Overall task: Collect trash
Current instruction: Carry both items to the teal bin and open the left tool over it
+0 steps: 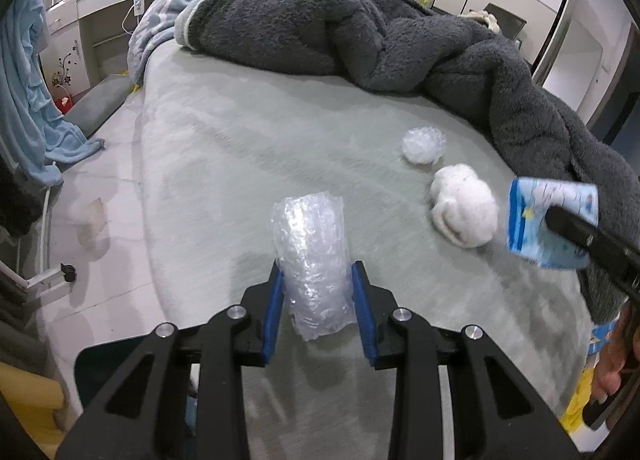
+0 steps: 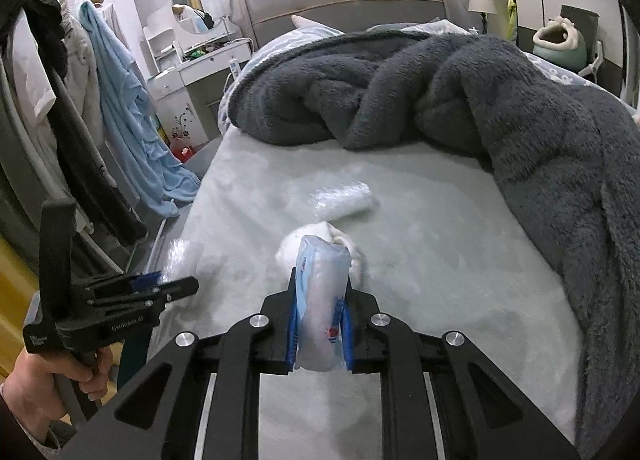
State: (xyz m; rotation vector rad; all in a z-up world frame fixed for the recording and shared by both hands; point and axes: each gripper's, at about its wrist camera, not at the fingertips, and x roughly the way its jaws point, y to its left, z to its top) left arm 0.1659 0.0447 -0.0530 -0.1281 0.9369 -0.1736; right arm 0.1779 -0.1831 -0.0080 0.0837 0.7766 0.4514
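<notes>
Both tongs pinch trash, left tongs (image 1: 318,280) a bubble-wrap roll (image 1: 310,256), right tongs (image 2: 320,318) a tissue pack (image 2: 322,300), the white wad (image 1: 464,205) on the bed (image 1: 240,163) nearer the right.

Pale green bed (image 1: 280,131), rumpled grey blanket (image 1: 360,31), bubble-wrap wad (image 1: 424,145) beside white fluffy ball (image 1: 466,205)

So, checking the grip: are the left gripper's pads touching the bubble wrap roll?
Touching. The left wrist view shows both blue pads pressed against the bubble wrap roll.

Both wrist cameras look steeply down along their claws, close over the bed (image 1: 248,147), facing the grey blanket (image 2: 460,99); both share that blanket
</notes>
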